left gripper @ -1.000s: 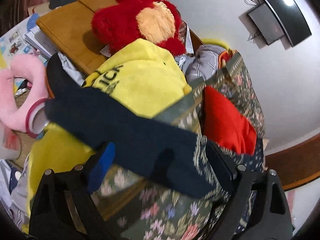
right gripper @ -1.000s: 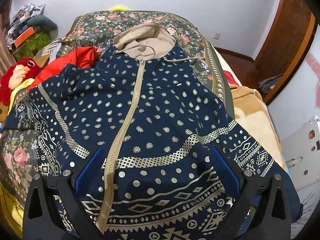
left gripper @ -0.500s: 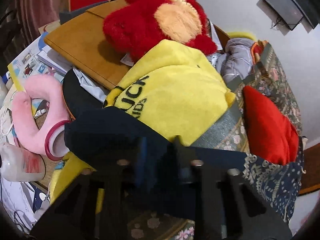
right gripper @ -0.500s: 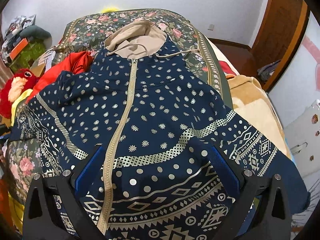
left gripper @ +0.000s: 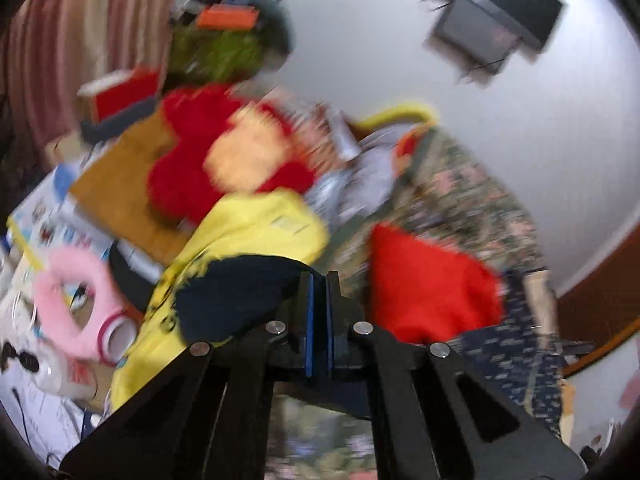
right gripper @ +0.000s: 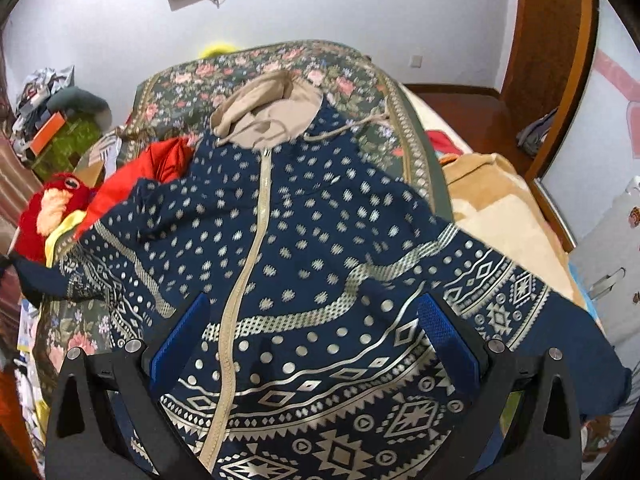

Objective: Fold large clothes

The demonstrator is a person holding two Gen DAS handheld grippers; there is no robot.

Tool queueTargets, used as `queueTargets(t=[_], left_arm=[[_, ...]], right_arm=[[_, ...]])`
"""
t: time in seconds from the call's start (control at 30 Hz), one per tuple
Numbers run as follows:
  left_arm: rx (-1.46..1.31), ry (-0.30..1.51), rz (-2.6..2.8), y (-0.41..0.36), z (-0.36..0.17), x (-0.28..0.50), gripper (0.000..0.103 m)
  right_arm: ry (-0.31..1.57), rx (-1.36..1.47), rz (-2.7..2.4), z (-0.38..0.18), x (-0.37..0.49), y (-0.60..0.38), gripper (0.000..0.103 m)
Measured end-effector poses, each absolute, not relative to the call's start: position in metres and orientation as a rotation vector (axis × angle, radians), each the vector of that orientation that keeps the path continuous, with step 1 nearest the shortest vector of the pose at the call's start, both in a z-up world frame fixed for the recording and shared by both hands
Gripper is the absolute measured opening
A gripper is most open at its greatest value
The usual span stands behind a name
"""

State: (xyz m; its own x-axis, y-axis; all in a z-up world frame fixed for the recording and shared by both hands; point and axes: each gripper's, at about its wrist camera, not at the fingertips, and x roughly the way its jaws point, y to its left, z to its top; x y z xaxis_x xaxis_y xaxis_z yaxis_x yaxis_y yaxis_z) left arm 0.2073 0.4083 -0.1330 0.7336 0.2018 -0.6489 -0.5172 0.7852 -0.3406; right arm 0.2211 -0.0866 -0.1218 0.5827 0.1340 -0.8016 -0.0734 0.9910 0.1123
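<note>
A navy hooded jacket [right gripper: 304, 240] with silver dots and a tan hood [right gripper: 268, 120] lies front up, zipped, on the floral bedspread [right gripper: 240, 68]. My right gripper [right gripper: 314, 304] hovers open over its lower front, with nothing between the blue pads [right gripper: 444, 332]. In the blurred left wrist view, my left gripper [left gripper: 319, 280] is shut, and the plain navy cuff [left gripper: 236, 292] of the jacket's left sleeve bulges out to the left of its pads. In the right wrist view that sleeve [right gripper: 92, 276] stretches off towards the far left edge.
Left of the bed, a red plush toy [left gripper: 188, 168], a yellow garment [left gripper: 248, 232], a red garment [left gripper: 424, 280] and a pink neck pillow [left gripper: 72, 300] crowd a cluttered wooden desk [left gripper: 120, 184]. A tan blanket [right gripper: 496, 208] lies right of the jacket. A screen [left gripper: 488, 24] hangs on the wall.
My left gripper's jaws went from wide open around the navy cuff to shut on it, then rose with it. The right gripper shifted slightly and stays open.
</note>
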Motion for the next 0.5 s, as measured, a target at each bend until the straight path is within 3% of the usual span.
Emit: queueTargets(t=[0.23, 0.5], left_arm=[[-0.411, 0.495, 0.180, 0.305, -0.049, 0.240, 0.003], [-0.291, 0.497, -0.077, 0.169, -0.023, 0.293, 0.003]], right_arm=[[0.885, 0.101, 0.162, -0.106, 0.229, -0.098, 0.103], [0.850, 0.130, 0.213, -0.103, 0.234, -0.121, 0.103]])
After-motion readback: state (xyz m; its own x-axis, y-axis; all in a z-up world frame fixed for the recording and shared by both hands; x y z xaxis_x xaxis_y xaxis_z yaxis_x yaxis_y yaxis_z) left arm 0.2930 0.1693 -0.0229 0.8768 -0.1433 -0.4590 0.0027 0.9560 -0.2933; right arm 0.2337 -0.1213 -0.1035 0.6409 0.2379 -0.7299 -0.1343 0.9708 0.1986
